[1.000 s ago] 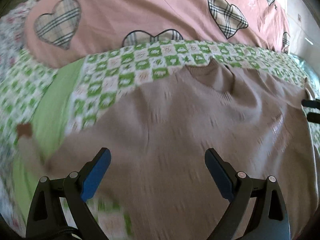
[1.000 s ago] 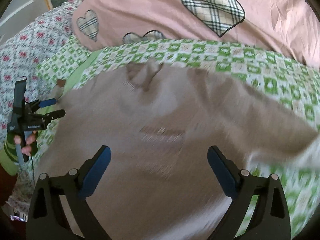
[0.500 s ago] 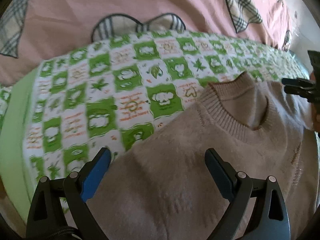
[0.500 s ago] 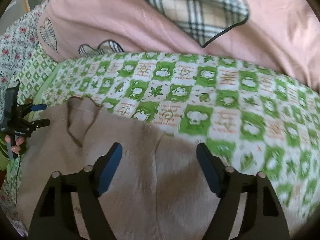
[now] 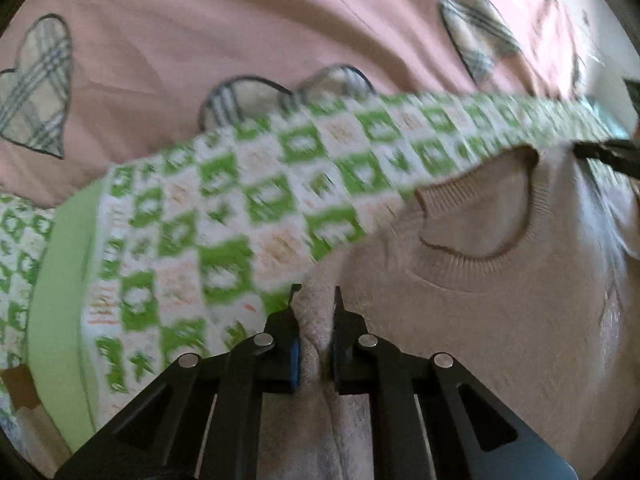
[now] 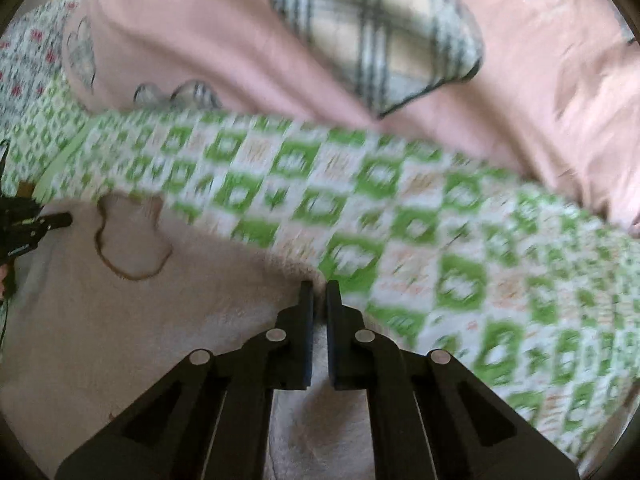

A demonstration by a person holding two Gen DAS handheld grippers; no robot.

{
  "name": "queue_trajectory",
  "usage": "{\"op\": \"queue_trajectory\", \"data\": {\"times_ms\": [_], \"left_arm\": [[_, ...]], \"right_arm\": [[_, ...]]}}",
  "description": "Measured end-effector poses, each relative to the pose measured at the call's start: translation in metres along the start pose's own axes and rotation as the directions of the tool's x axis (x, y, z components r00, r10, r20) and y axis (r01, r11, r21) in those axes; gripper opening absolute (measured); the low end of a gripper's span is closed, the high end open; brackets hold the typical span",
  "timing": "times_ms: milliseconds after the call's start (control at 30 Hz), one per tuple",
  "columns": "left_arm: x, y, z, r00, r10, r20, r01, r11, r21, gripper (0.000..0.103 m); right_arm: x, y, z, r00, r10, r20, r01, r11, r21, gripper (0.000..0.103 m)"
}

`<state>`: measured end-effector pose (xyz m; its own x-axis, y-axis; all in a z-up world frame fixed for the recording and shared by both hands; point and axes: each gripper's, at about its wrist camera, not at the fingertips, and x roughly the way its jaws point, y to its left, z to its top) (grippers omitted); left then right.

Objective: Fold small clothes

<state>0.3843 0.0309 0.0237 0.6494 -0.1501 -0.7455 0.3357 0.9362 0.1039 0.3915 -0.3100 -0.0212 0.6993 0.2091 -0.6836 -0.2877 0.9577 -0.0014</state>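
Observation:
A beige knit sweater [image 5: 500, 320] lies on a green-and-white checked bed sheet [image 5: 248, 200], its ribbed neck opening [image 5: 480, 216] toward the far side. My left gripper [image 5: 315, 296] is shut on the sweater's left shoulder edge, with fabric pinched between the fingers. In the right wrist view the sweater [image 6: 140, 320] fills the lower left and my right gripper [image 6: 319, 292] is shut on its right shoulder edge. Each gripper shows at the edge of the other's view: the right one [image 5: 608, 156], the left one [image 6: 36, 224].
A pink quilt with plaid hearts [image 5: 280, 32] is bunched along the far side of the bed [image 6: 400, 40]. A floral sheet [image 6: 28, 64] lies at far left. The checked sheet [image 6: 480, 260] extends to the right.
Both grippers have moved forward to the sweater's shoulders and gone from wide open to shut on the fabric. The views are blurred by motion.

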Motion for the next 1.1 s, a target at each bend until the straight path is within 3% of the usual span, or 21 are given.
{"op": "queue_trajectory", "data": {"times_ms": [200, 400, 500, 567, 633, 667, 767, 900, 1000, 1100], "left_arm": [[0.035, 0.009, -0.003, 0.996, 0.071, -0.06, -0.074, 0.996, -0.054, 0.009], [0.05, 0.009, -0.004, 0.992, 0.115, -0.06, -0.119, 0.991, -0.062, 0.011], [0.05, 0.007, 0.002, 0.989, 0.124, -0.075, -0.129, 0.99, -0.065, 0.022], [0.042, 0.01, 0.007, 0.989, 0.118, -0.09, -0.127, 0.986, -0.105, 0.051], [0.026, 0.018, 0.008, 0.985, 0.157, -0.077, -0.167, 0.975, -0.146, 0.06], [0.018, 0.021, 0.007, 0.985, 0.159, -0.067, -0.168, 0.973, -0.16, 0.06], [-0.012, 0.026, 0.001, 0.989, 0.141, -0.048, -0.148, 0.966, -0.213, 0.061], [-0.056, 0.008, -0.023, 0.995, 0.099, -0.013, -0.099, 0.965, -0.244, 0.066], [-0.078, -0.018, -0.044, 0.998, 0.057, -0.004, -0.056, 0.964, -0.259, 0.072], [-0.094, -0.042, -0.063, 1.0, 0.002, 0.004, -0.001, 0.961, -0.278, 0.073]], "right_arm": [[0.042, -0.006, -0.001, 0.996, -0.07, -0.053, 0.072, 0.997, 0.036, 0.005], [0.056, -0.001, -0.001, 0.99, -0.129, -0.05, 0.131, 0.99, 0.044, 0.006], [0.051, -0.002, 0.0, 0.991, -0.12, -0.05, 0.124, 0.989, 0.078, 0.009], [0.041, -0.001, 0.0, 0.992, -0.109, -0.056, 0.114, 0.99, 0.085, 0.025], [0.019, -0.002, -0.002, 0.991, -0.131, -0.029, 0.133, 0.987, 0.086, 0.053], [0.008, -0.004, -0.008, 0.99, -0.14, -0.018, 0.141, 0.986, 0.095, 0.057], [-0.031, -0.027, -0.026, 0.991, -0.133, 0.013, 0.128, 0.975, 0.182, 0.059], [-0.082, -0.066, -0.064, 0.981, -0.189, 0.039, 0.17, 0.944, 0.284, 0.059], [-0.114, -0.104, -0.099, 0.967, -0.252, 0.026, 0.223, 0.897, 0.381, 0.059], [-0.142, -0.149, -0.136, 0.948, -0.317, -0.01, 0.281, 0.825, 0.491, 0.059]]}}
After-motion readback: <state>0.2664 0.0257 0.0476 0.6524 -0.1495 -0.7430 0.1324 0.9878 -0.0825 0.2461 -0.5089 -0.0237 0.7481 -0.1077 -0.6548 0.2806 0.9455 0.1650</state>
